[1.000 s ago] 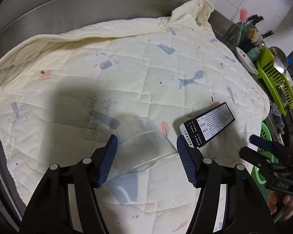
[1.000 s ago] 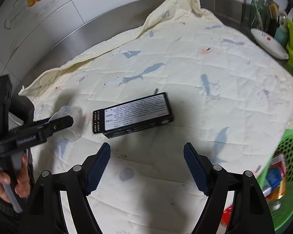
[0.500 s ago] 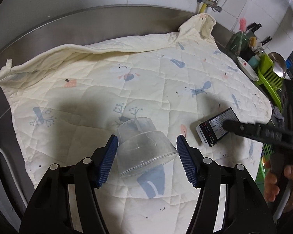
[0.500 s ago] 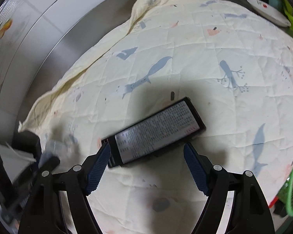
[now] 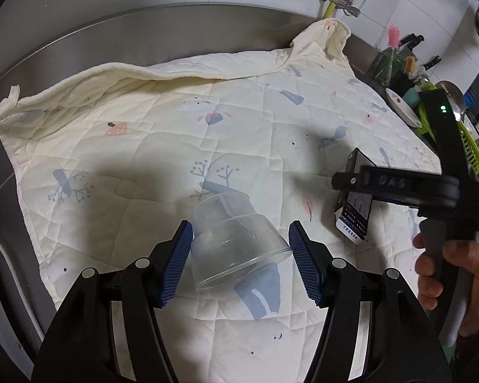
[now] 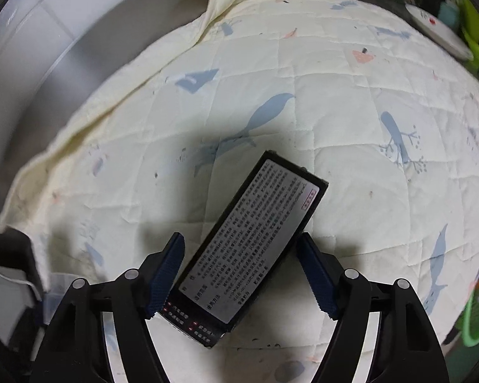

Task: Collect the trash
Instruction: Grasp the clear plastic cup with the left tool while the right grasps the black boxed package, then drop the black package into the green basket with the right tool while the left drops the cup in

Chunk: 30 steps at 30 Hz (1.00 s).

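A clear plastic cup point(image 5: 236, 239) lies on its side on the cream quilted cloth point(image 5: 163, 134), between the blue pads of my left gripper point(image 5: 241, 258), which is open around it. A flat black box with white printed text point(image 6: 249, 249) lies on the cloth between the pads of my right gripper point(image 6: 242, 274), which is open around its near end. In the left wrist view the same box point(image 5: 354, 220) shows partly behind the right gripper's body point(image 5: 408, 188).
The cloth covers a steel counter point(image 5: 143, 28) against a tiled wall. A white plate point(image 5: 402, 108), a green dish rack point(image 5: 469, 146) and knives stand at the far right. A green basket rim point(image 6: 475, 312) is at the right edge.
My right gripper has moved down and forward over the black box, which now lies between its pads. My left gripper has stayed around the cup, open.
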Tool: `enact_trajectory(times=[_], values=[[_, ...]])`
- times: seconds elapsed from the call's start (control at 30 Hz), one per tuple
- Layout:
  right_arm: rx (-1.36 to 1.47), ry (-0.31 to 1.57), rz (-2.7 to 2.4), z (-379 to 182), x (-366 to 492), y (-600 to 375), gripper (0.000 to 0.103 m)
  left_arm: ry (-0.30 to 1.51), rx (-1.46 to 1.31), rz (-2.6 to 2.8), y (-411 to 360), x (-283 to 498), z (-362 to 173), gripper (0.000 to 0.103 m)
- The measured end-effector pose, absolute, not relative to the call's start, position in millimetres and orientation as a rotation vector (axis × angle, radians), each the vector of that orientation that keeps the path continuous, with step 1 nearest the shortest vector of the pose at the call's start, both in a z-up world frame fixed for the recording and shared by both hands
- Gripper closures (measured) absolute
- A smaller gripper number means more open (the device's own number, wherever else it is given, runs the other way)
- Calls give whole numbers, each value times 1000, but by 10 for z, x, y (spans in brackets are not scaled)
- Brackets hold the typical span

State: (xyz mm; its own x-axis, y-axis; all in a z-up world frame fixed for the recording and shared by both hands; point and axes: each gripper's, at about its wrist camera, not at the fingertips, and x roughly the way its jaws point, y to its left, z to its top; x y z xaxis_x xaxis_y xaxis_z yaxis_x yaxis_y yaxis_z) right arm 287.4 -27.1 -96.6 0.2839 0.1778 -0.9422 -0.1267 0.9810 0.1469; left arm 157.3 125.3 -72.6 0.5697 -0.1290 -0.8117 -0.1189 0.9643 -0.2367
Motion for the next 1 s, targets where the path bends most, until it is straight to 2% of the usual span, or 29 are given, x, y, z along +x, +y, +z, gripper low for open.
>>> enact_trajectory(times=[0.3,0.67,1.0], values=[[42,1246,251,-917,2752,-369,57,960,-272,-14,1222,1543,-702,41],[-27,1161,362,-678,2415,-491,57,951,-252,-44,998,1495,-621,41],[-21,1118,336,-530,2254,-977,57,953,-228,-90,681,1535,-573,41]])
